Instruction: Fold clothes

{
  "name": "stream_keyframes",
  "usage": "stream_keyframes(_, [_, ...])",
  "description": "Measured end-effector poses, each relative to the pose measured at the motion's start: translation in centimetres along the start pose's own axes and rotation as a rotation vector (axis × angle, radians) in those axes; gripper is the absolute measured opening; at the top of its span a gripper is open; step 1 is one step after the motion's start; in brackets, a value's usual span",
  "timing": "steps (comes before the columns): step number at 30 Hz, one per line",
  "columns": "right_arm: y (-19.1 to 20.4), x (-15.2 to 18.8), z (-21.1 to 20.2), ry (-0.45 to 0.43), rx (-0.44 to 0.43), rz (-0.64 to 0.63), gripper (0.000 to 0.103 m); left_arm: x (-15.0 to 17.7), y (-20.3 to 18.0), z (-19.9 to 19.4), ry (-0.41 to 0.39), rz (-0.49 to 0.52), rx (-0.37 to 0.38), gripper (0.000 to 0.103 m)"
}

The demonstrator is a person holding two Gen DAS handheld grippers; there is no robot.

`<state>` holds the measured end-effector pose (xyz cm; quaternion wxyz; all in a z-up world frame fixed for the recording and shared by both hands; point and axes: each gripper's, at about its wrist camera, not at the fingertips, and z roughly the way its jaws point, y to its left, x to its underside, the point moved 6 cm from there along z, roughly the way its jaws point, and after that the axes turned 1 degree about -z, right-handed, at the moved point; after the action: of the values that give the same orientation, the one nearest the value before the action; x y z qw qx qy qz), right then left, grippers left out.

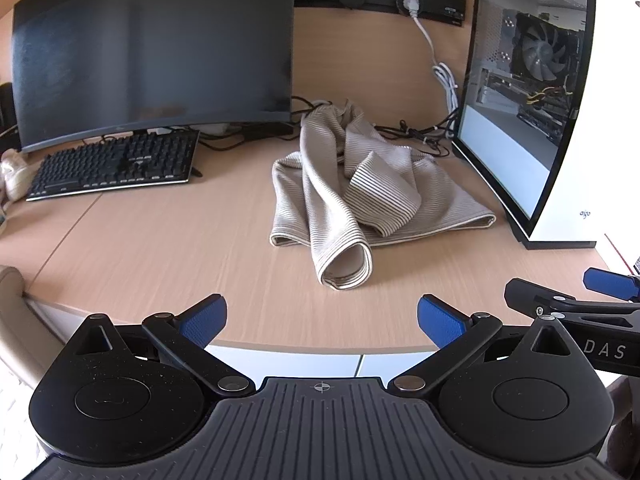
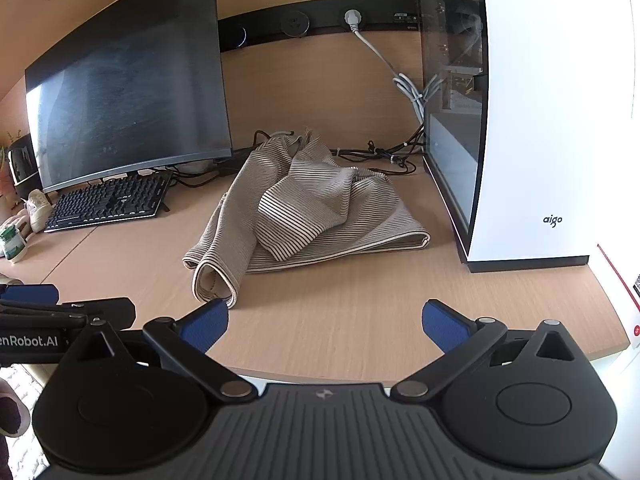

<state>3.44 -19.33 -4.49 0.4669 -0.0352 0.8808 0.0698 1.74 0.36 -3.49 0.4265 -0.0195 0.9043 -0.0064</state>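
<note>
A beige striped garment (image 1: 360, 188) lies crumpled on the wooden desk (image 1: 180, 248), with one sleeve end rolled toward the front edge. It also shows in the right wrist view (image 2: 312, 212). My left gripper (image 1: 322, 322) is open and empty, held over the desk's front edge, short of the garment. My right gripper (image 2: 326, 326) is open and empty, also near the front edge, just right of the sleeve end. The right gripper shows at the right edge of the left wrist view (image 1: 576, 300), and the left gripper at the left edge of the right wrist view (image 2: 60, 312).
A dark monitor (image 1: 152, 52) and black keyboard (image 1: 116, 166) stand at the back left. A white PC case with a glass side (image 1: 532, 112) stands right of the garment. Cables (image 1: 424, 136) lie behind it. A small bottle (image 2: 14, 244) sits at far left.
</note>
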Motion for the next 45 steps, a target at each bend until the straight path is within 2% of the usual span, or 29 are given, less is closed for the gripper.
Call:
stream_keyframes(21, [-0.5, -0.2, 0.3, -0.001, -0.026, -0.002, 0.103, -0.1, 0.2, 0.2, 0.004, -0.008, -0.001, 0.103])
stream_keyframes(45, [-1.7, -1.0, 1.1, -0.010, -0.009, 0.001, 0.103, -1.3, 0.3, 1.6, 0.024, -0.027, 0.025, 0.103])
